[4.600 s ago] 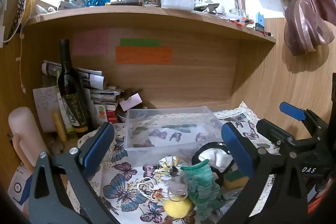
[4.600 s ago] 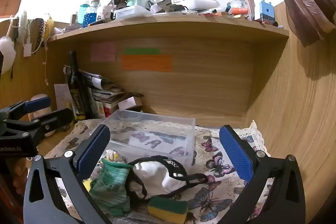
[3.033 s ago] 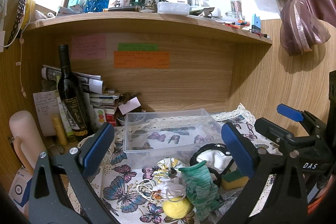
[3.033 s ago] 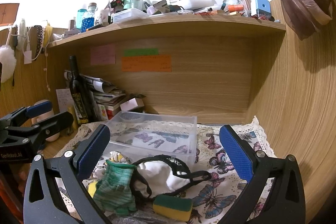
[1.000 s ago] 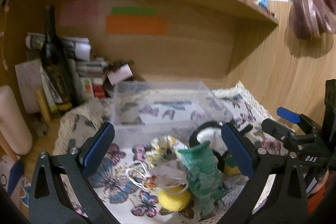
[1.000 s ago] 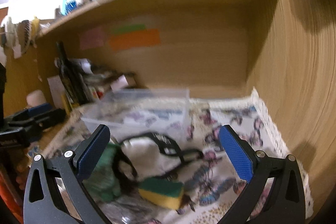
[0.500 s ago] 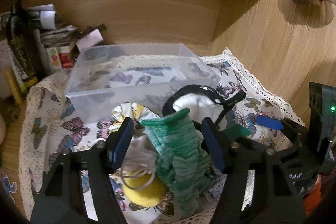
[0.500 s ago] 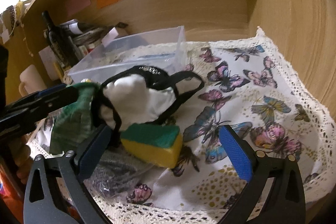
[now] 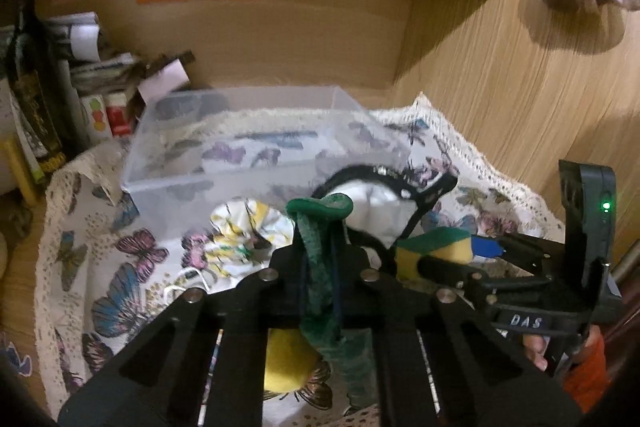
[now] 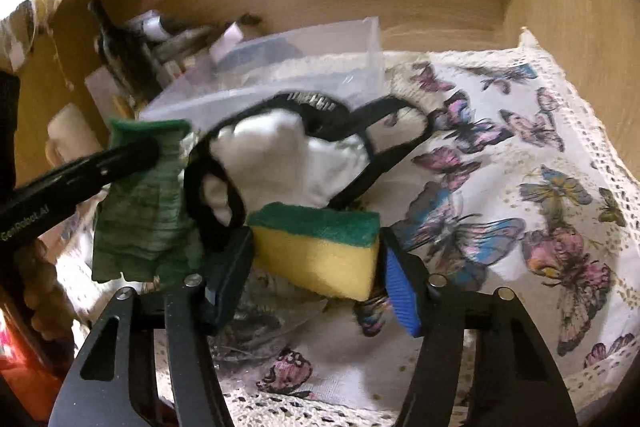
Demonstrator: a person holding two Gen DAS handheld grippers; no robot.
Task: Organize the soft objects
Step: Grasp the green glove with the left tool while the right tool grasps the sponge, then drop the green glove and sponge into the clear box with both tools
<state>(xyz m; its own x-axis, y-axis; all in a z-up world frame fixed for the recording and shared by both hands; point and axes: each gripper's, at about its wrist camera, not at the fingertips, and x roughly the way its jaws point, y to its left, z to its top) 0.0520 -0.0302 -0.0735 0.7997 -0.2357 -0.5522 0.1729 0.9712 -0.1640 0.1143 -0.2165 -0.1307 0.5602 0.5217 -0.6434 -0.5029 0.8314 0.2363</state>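
Observation:
My left gripper (image 9: 320, 267) is shut on the green knitted glove (image 9: 318, 267), near its cuff; the glove also shows in the right wrist view (image 10: 140, 211) with a left finger across it. My right gripper (image 10: 316, 259) has closed on the yellow and green sponge (image 10: 316, 243), with a pad against each end; the sponge also shows in the left wrist view (image 9: 436, 247). A white cloth with black straps (image 10: 288, 155) lies behind both. A yellow ball (image 9: 286, 363) sits under the left gripper. A clear plastic box (image 9: 248, 143) stands behind the pile.
A butterfly-print cloth (image 10: 520, 187) covers the desk. A patterned scrunchie (image 9: 248, 231) and white cord lie left of the glove. Bottle, papers and boxes (image 9: 60, 87) crowd the back left. Wooden walls close the back and right.
Both grippers have moved down and forward into the pile. The left has closed on the green glove; the right has closed on the sponge.

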